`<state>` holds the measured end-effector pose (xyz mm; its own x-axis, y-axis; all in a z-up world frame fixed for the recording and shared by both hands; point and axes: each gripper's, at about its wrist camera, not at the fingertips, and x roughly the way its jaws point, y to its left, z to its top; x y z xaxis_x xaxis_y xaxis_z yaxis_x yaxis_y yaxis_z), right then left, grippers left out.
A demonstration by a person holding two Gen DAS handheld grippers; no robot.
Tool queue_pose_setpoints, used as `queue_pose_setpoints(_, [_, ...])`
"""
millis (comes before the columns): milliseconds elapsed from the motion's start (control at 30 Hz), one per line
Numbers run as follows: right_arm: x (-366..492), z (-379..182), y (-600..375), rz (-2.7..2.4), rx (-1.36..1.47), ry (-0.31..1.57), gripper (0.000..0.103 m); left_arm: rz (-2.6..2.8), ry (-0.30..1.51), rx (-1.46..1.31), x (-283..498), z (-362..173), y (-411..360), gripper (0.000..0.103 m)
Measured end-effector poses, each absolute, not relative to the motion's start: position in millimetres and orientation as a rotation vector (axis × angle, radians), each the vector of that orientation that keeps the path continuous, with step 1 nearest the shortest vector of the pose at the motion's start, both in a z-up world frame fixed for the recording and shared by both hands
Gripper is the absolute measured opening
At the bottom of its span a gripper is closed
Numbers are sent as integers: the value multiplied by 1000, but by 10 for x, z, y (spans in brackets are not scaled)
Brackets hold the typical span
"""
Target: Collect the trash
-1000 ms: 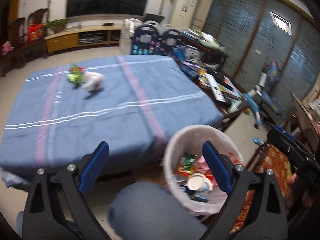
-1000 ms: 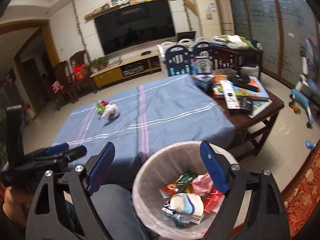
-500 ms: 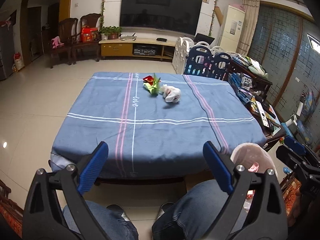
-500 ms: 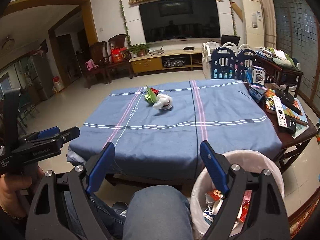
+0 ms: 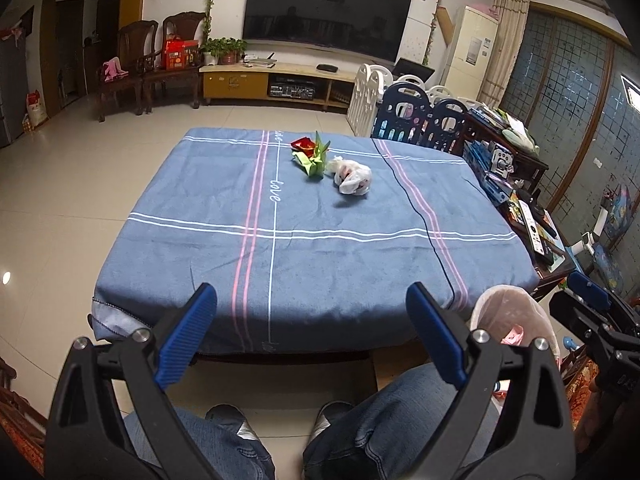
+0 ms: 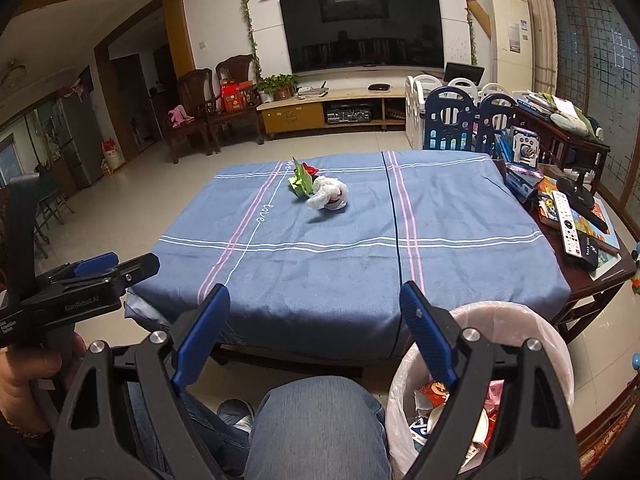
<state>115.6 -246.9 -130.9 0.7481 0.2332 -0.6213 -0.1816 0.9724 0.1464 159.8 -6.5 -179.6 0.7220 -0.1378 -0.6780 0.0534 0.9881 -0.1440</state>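
Two scraps of trash left on the table, both grippers empty.

Both the left gripper and the right gripper hang with jaws spread wide, holding nothing, short of the table's near edge. A crumpled white plastic bag and a green and red wrapper lie just beside each other toward the far edge, left of centre. The trash bin, already part full, stands on the floor at the near right corner. By my reading the reach is only starting; next, one gripper must stretch far across and close on the bag.
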Motion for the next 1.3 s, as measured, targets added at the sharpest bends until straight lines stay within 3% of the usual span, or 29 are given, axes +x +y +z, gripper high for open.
queue_pose_setpoints(367, [2770,-1872,-2171,201,64,776,85,-106,843,-125,2768,-2203,6,95])
queue_pose_setpoints(667, [4754,-2678,-1890,154,69,902,85,-156,899,-121,4484,-2687,-35,95])
queue_pose_setpoints(733, [5001,-2820,-1870,134,53,933,66,-172,907,-101,4822,-2780,-111,95])
queue_pose_setpoints(767, [5111,-2904,-1885,137,56,973,38,-177,906,-90,4956,-2814,-157,95])
queue_pose_setpoints(800, [5175,-2957,-1911,157,76,1013,23,-189,908,-76,5110,-2864,-225,95])
queue_pose_setpoints(867, [5128,-2926,-2022,156,91,1012,16,-201,917,-72,5343,-2959,-323,95])
queue_pose_setpoints(967, [4863,-2826,-2226,181,128,999,15,-208,939,-95,5694,-3117,-453,95])
queue_pose_setpoints(1033, [4641,-2738,-2359,177,136,976,15,-204,958,-103,5873,-3224,-496,84])
queue_pose_setpoints(1067, [4509,-2697,-2443,180,146,973,15,-203,991,-118,5949,-3299,-500,51])
queue_pose_setpoints(1100, [4385,-2661,-2517,183,154,971,15,-210,1014,-146,5977,-3337,-478,36])
queue_pose_setpoints(1167, [4177,-2606,-2624,185,160,964,15,-212,1011,-185,5873,-3291,-399,31])
queue_pose_setpoints(1200, [4085,-2578,-2669,183,165,962,15,-221,1004,-179,5789,-3240,-384,20])
queue_pose_setpoints(1300, [3790,-2432,-2755,195,190,935,15,-241,964,-146,5344,-2993,-332,20])
